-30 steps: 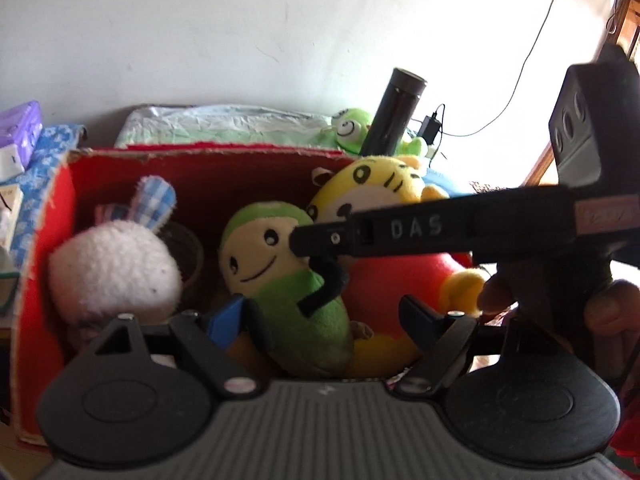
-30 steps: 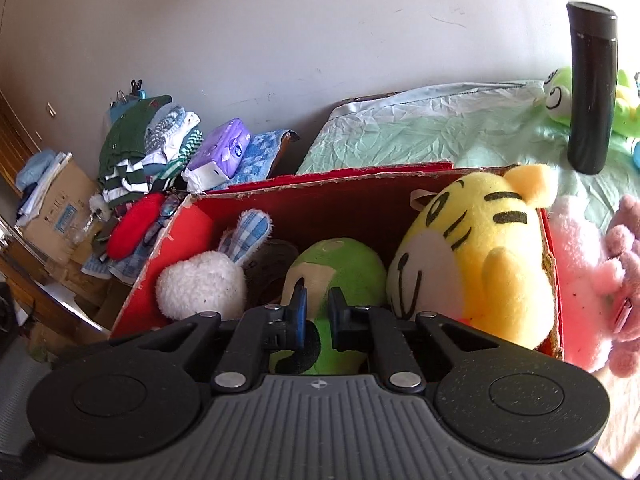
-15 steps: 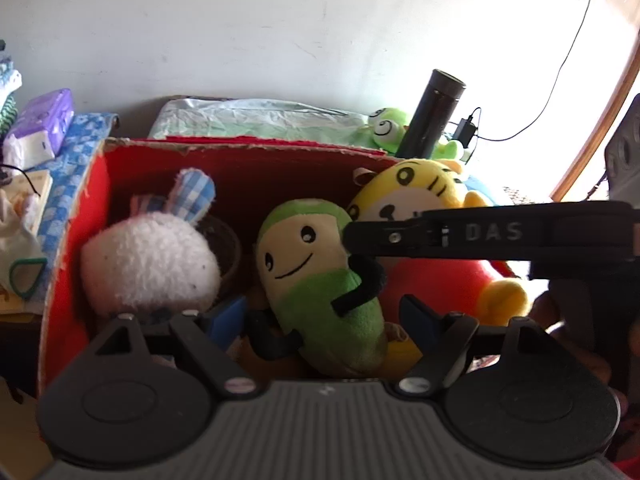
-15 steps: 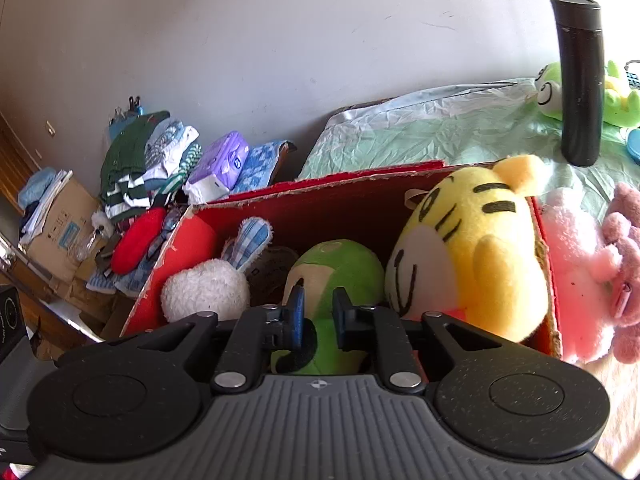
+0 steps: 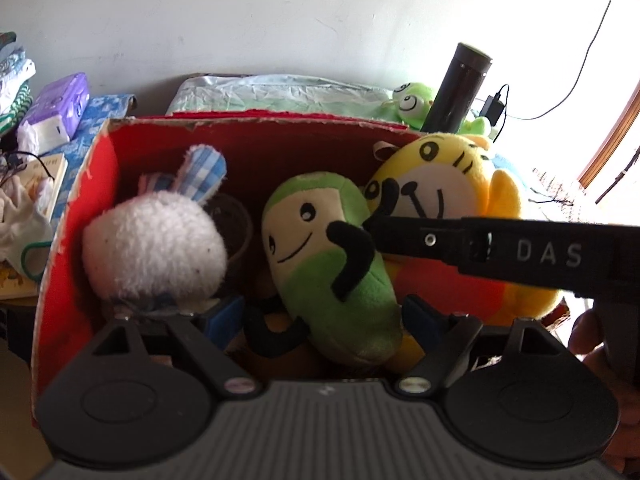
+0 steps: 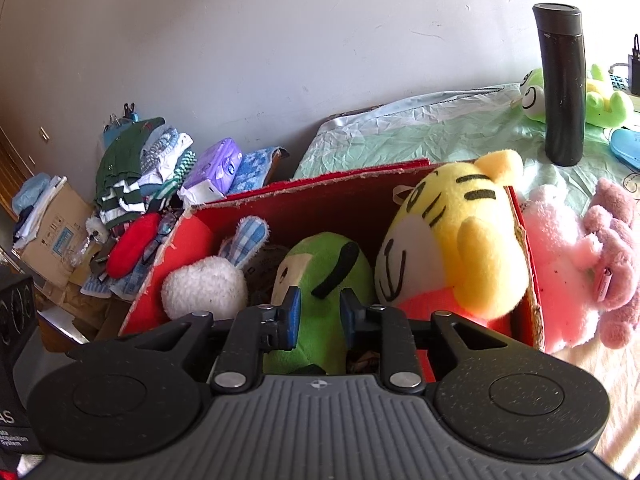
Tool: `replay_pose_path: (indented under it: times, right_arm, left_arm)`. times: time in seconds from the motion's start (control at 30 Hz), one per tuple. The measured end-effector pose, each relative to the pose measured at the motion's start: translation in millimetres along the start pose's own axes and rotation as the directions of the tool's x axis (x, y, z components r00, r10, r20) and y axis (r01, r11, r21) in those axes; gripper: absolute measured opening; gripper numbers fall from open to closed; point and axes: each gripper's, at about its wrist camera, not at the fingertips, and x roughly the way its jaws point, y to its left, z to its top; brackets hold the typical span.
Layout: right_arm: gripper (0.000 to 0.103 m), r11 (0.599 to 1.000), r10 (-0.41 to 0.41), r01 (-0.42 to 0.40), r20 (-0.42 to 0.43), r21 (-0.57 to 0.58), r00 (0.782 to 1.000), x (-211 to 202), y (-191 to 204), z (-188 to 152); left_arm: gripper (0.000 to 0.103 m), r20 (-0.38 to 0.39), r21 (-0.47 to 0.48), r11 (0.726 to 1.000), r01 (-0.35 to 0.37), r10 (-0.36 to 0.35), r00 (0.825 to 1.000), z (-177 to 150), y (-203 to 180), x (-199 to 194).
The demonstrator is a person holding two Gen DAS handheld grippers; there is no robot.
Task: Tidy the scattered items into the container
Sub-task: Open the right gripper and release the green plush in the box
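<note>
A plain white wall (image 6: 280, 40) stands behind a bed with a crinkly green sheet (image 6: 420, 132). A tall black flask (image 6: 562, 84) stands on the sheet, and a green frog toy (image 6: 600, 104) lies just behind it. A pink toy (image 6: 576, 264) lies on the bed, touching the outside of the red box (image 6: 320, 200). To the left of the box there is a pile of folded clothes (image 6: 136, 164), a purple tissue pack (image 6: 216, 164) and a brown carton (image 6: 52, 224). A black wire (image 5: 580, 72) hangs down the wall near a bright window. Inside the box sit three toys: a white bunny (image 5: 156, 248) on the left, a green toy (image 5: 328, 264) in the middle and a yellow tiger (image 5: 448, 192) on the right, all pressed close together. The left gripper (image 5: 320, 320) hangs at the near side of the box with its fingers spread wide and nothing between them. The right gripper (image 6: 318, 316) hangs over the green toy with its fingers parted a little and not pinching anything. A second ago the right fingers were almost closed together; now the gap is wider. The left camera sees the box bigger and more from above than before, and the long black right tool now sits lower across the tiger
</note>
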Motion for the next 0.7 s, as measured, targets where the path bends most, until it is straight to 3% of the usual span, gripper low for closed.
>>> replay_pose_path:
  times: [0.17,0.7]
  right_arm:
    - [0.024,1.000,-0.017,0.017,-0.022,0.005,1.000,4,-1,-5]
    - [0.026,0.997,-0.038,0.035,0.042,0.074,0.998,-12,-17,-7]
  left_arm:
    - [0.085,-0.022,-0.009,1.000,-0.003,0.003,1.000,-2,-3,4]
    - [0.085,-0.072,0.058,0.998,0.008,-0.004,0.997,1,-24,24]
